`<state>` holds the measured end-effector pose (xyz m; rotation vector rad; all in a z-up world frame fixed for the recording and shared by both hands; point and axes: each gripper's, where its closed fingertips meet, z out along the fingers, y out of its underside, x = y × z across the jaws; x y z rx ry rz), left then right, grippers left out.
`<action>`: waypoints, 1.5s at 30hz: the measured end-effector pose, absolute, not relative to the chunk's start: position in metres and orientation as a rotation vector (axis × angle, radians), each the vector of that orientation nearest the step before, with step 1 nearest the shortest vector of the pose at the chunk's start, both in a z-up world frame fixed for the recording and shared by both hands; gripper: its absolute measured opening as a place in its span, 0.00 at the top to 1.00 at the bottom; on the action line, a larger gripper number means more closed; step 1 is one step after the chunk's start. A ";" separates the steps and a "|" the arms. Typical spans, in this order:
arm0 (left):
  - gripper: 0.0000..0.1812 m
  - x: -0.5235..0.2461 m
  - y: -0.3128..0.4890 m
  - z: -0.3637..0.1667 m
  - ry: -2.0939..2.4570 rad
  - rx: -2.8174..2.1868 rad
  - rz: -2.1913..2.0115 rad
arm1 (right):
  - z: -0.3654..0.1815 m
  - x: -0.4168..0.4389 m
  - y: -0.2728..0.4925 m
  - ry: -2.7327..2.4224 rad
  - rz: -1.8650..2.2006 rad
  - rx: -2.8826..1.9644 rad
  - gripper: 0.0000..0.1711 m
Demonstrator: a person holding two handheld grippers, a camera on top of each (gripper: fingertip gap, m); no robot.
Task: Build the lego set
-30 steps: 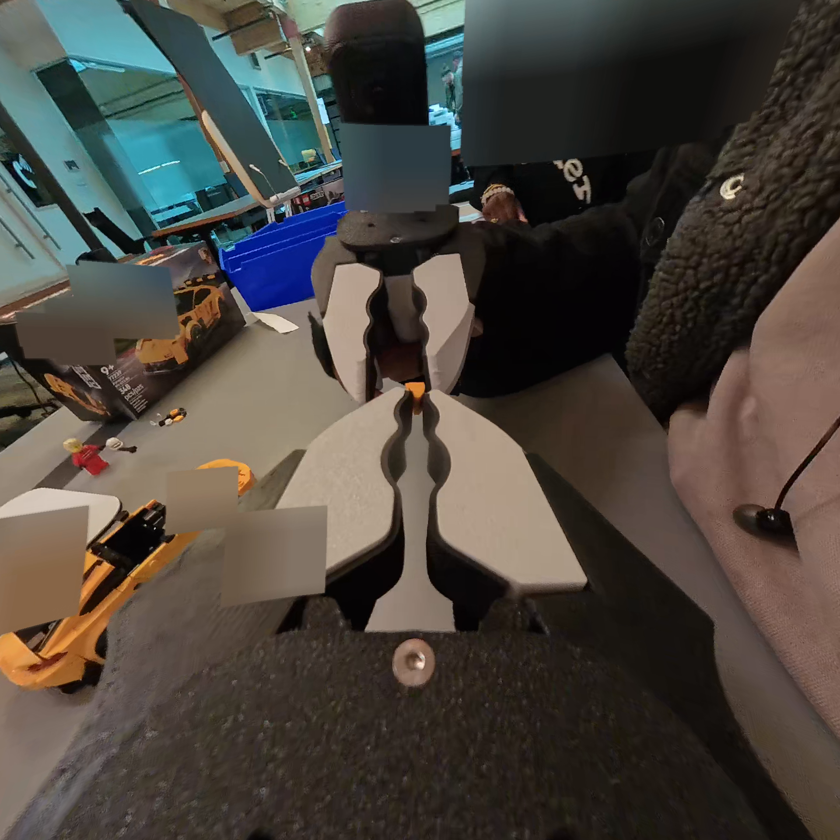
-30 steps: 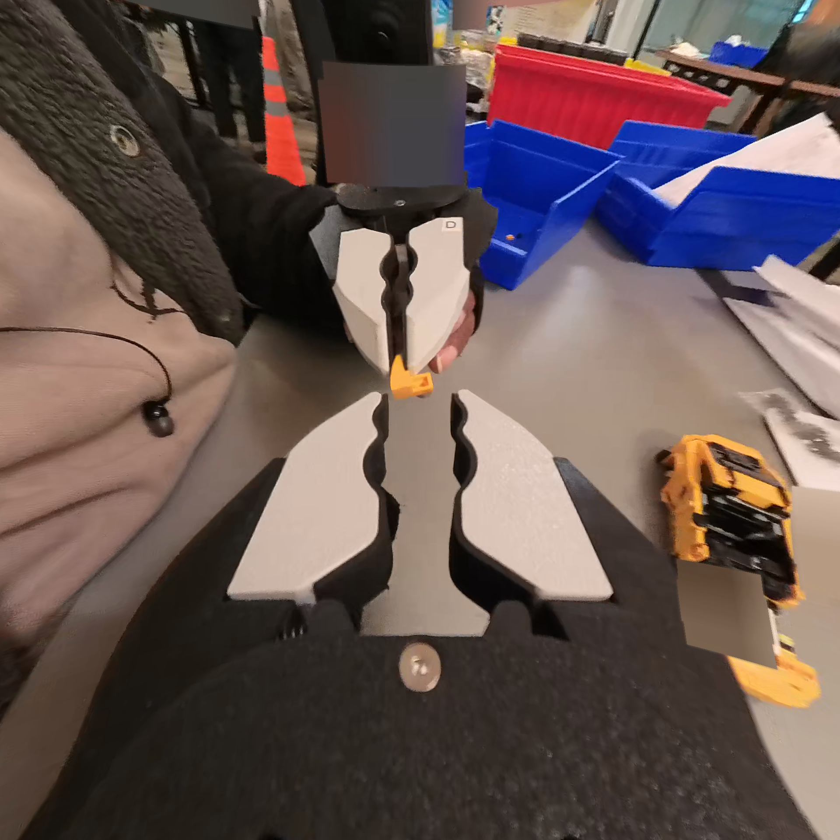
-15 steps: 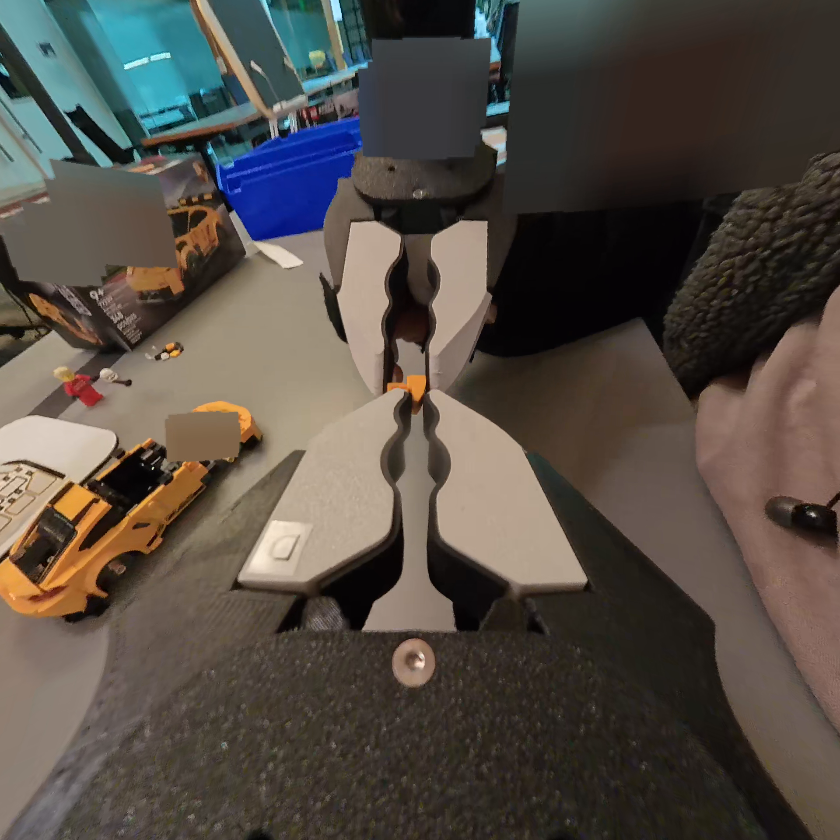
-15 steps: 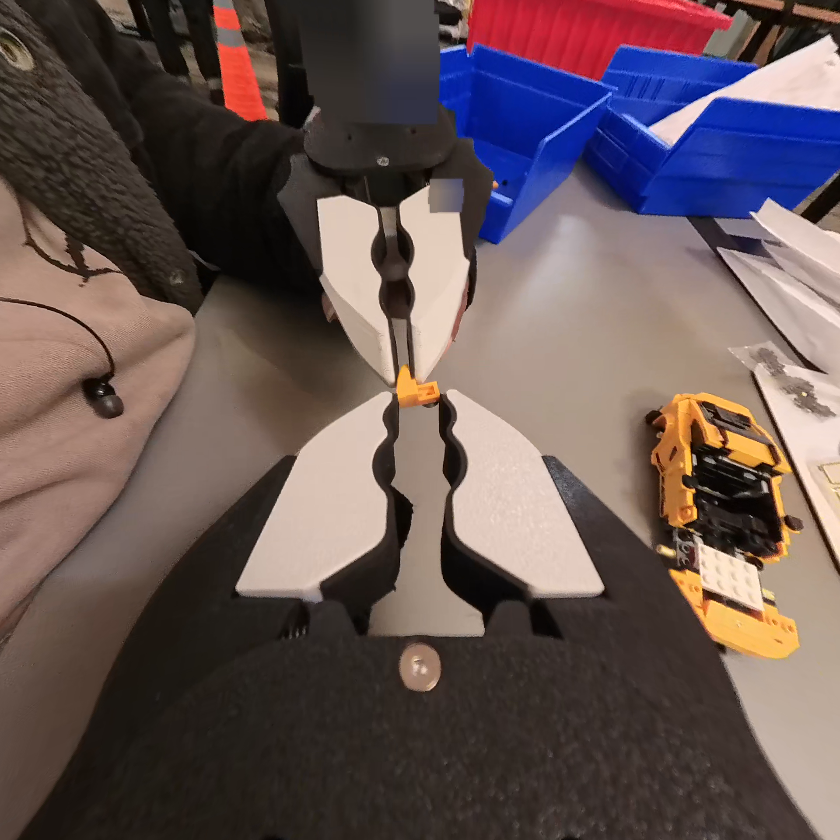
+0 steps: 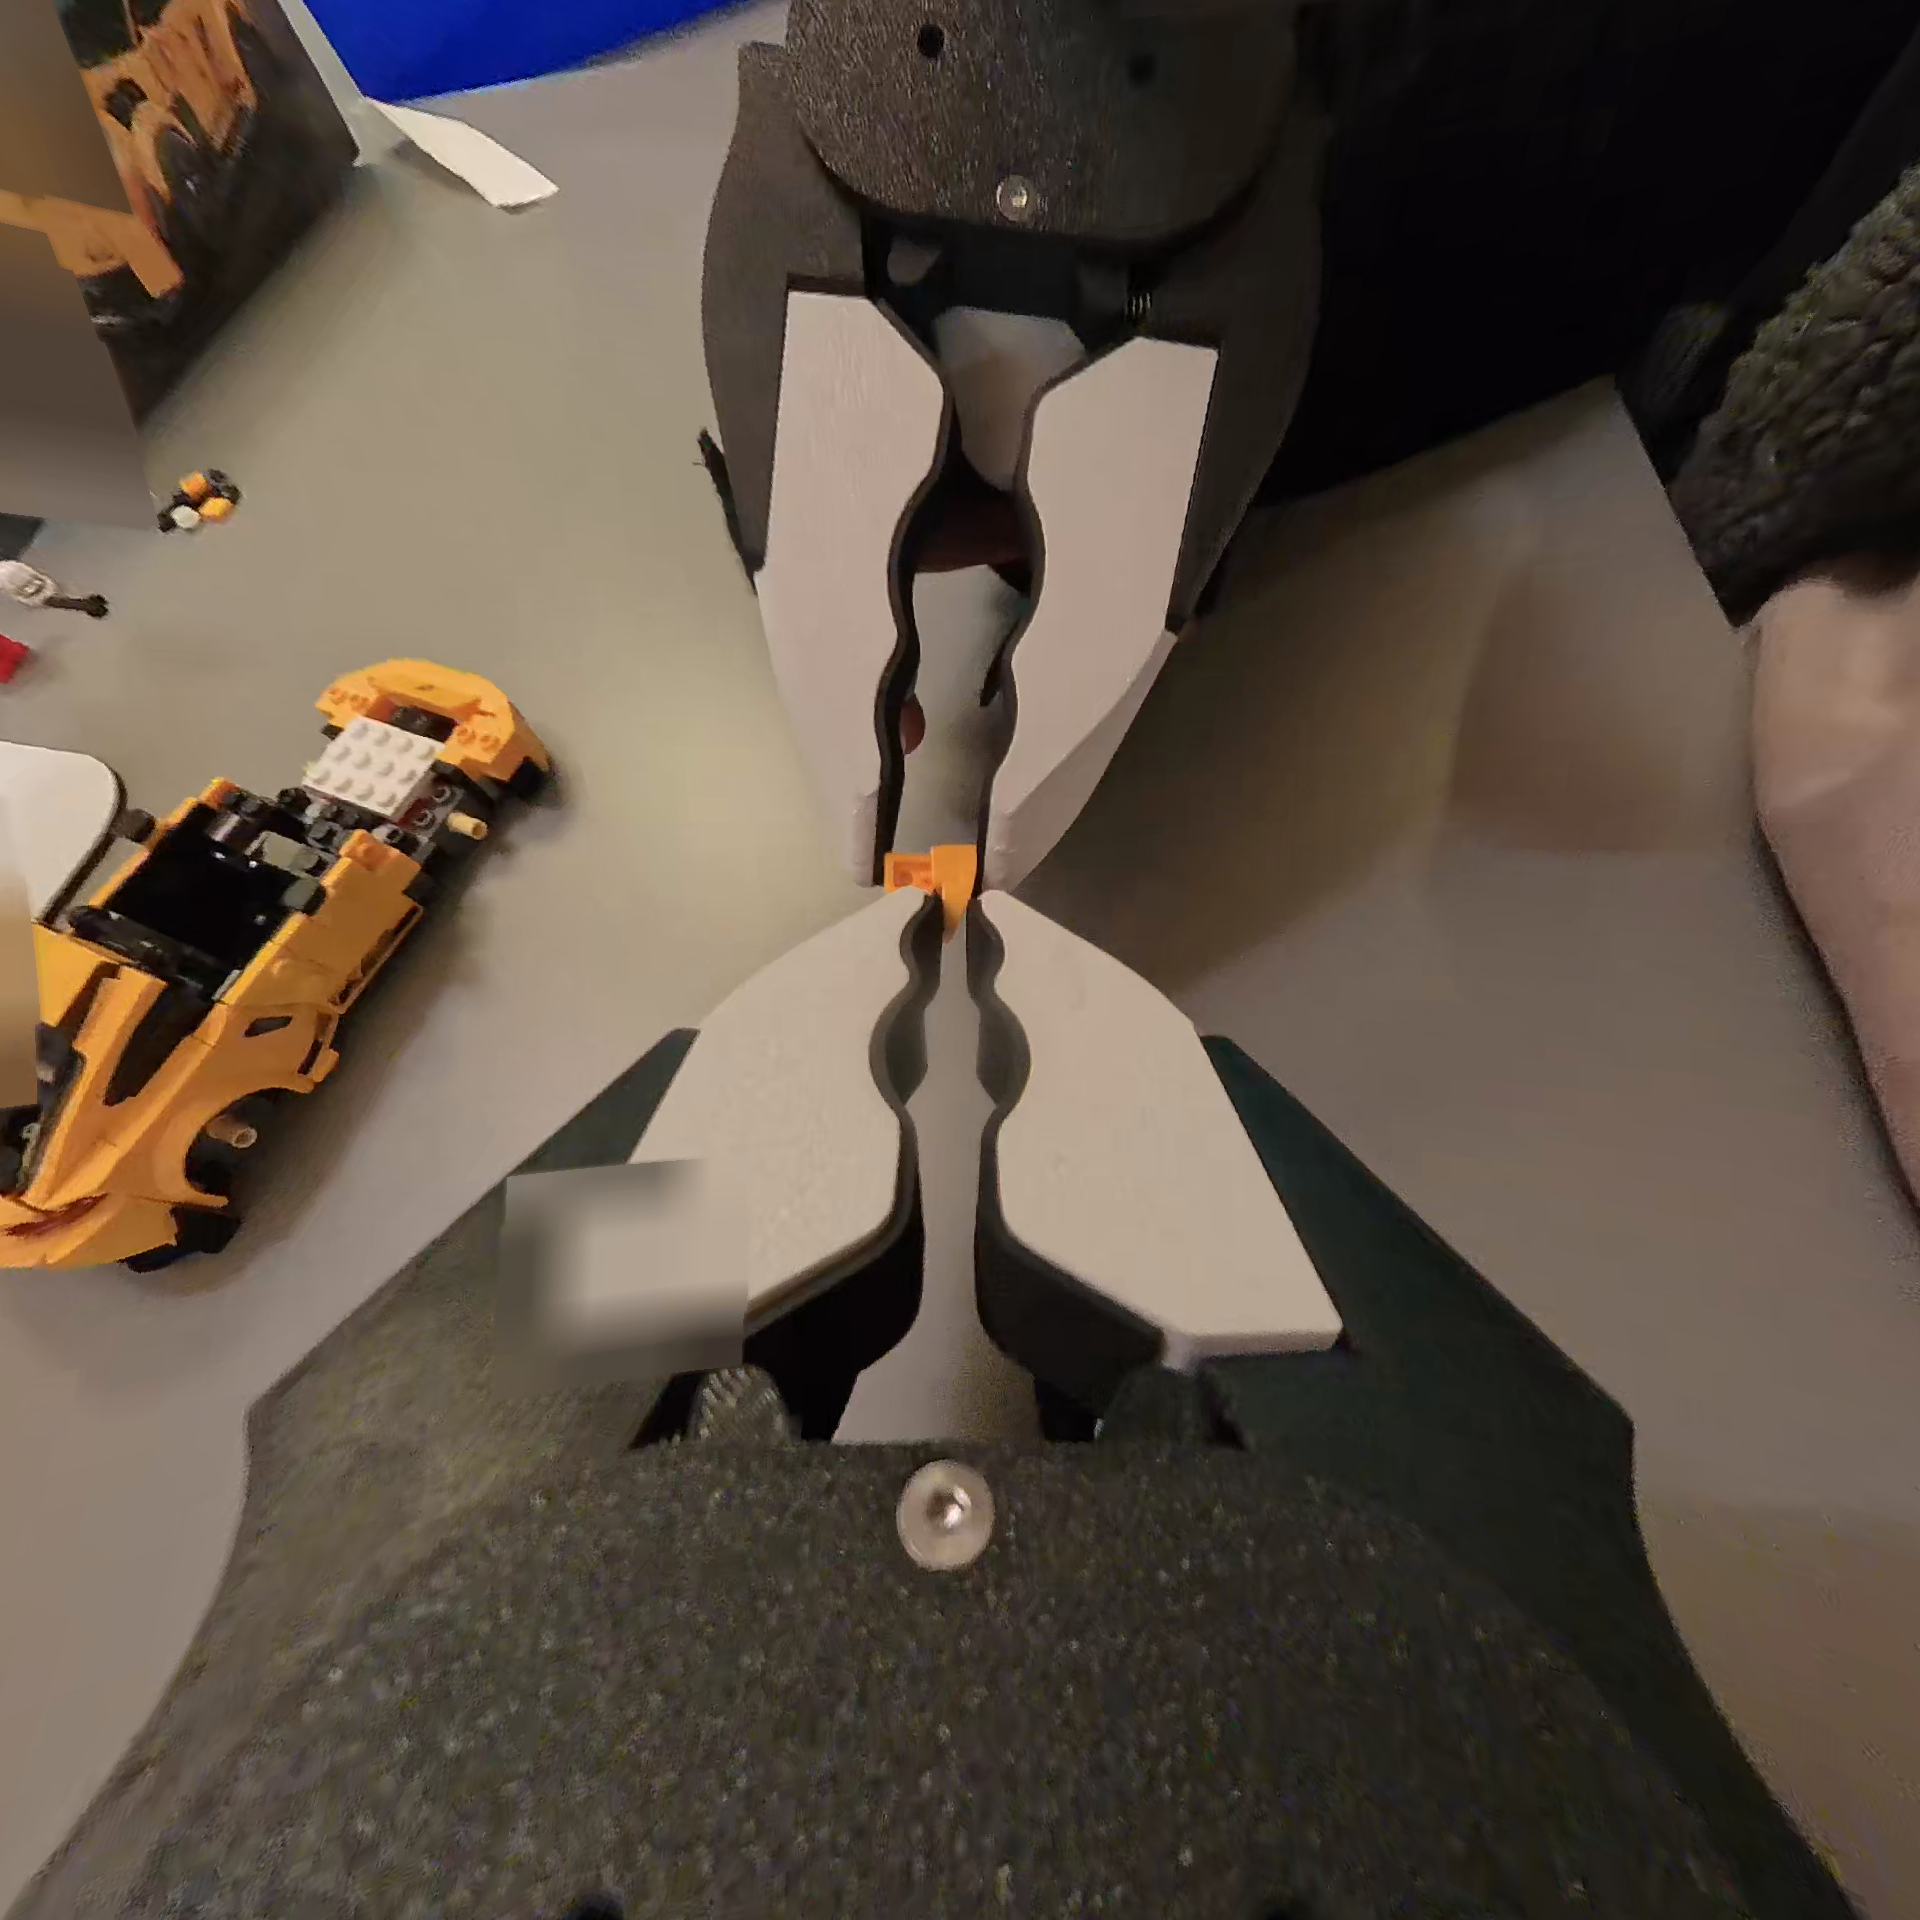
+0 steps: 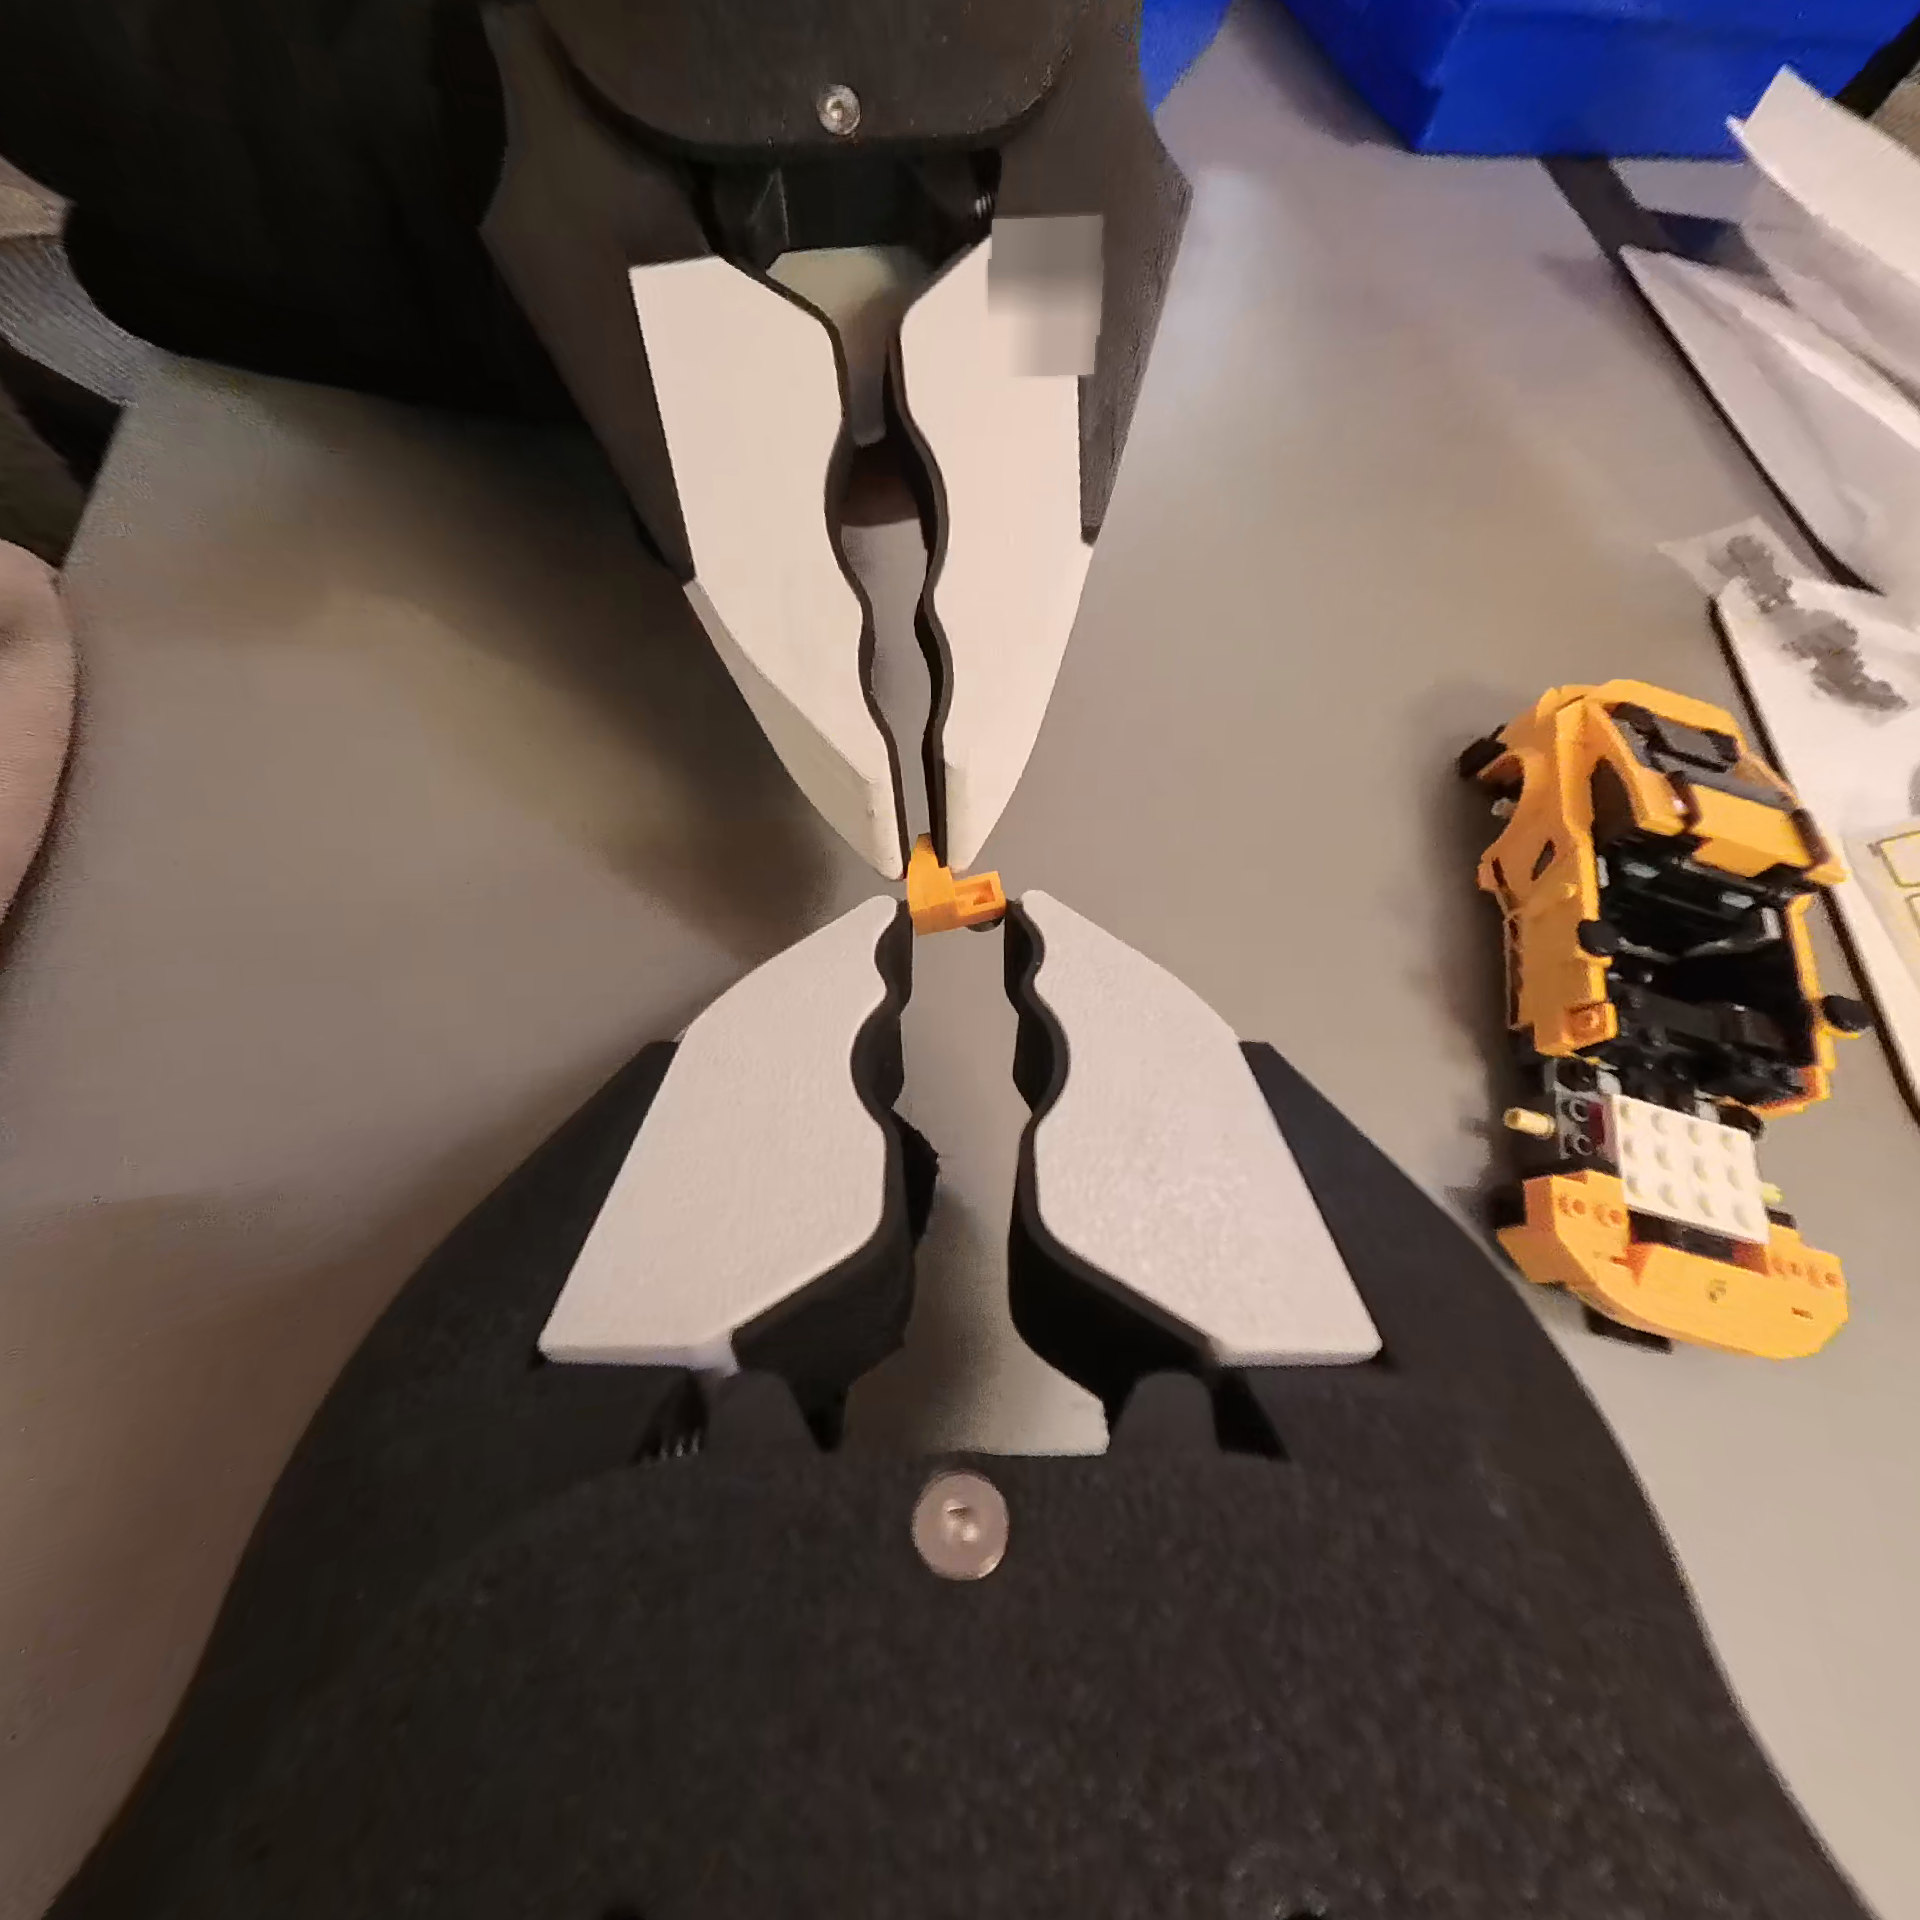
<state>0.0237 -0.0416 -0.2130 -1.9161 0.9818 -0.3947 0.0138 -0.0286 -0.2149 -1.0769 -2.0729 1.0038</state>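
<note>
A small orange L-shaped lego piece [image 5: 928, 871] hangs above the grey table [image 5: 1403, 987] between my two grippers, which meet tip to tip. My left gripper [image 5: 945, 914] is shut on one end of the piece. My right gripper [image 6: 958, 909] comes from the opposite side, and its jaws stand a piece's width apart, closed around the other end of the piece [image 6: 951, 896]. The left gripper shows at the top of the right wrist view [image 6: 923, 847]; the right gripper shows at the top of the left wrist view [image 5: 930, 868]. The part-built orange and black lego car [image 5: 239, 966] [image 6: 1662, 1018] lies on the table beside them.
The set's box [image 5: 208, 114] stands at the far left, with small loose pieces [image 5: 197, 499] in front of it. A blue bin [image 6: 1558, 62] and white paper sheets [image 6: 1818, 312] lie at the far right. A person's dark fleece sleeve [image 5: 1818, 416] is close by. Less than 4 cm separates the two grippers' tips.
Both grippers have tilted down toward the table and moved closer together. The right gripper's jaws have narrowed around the orange piece that the left gripper holds.
</note>
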 end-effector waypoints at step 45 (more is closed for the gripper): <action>0.94 -0.001 -0.044 -0.251 0.990 -2.088 -0.306 | -0.232 0.009 -0.023 -2.061 0.968 -1.164 0.91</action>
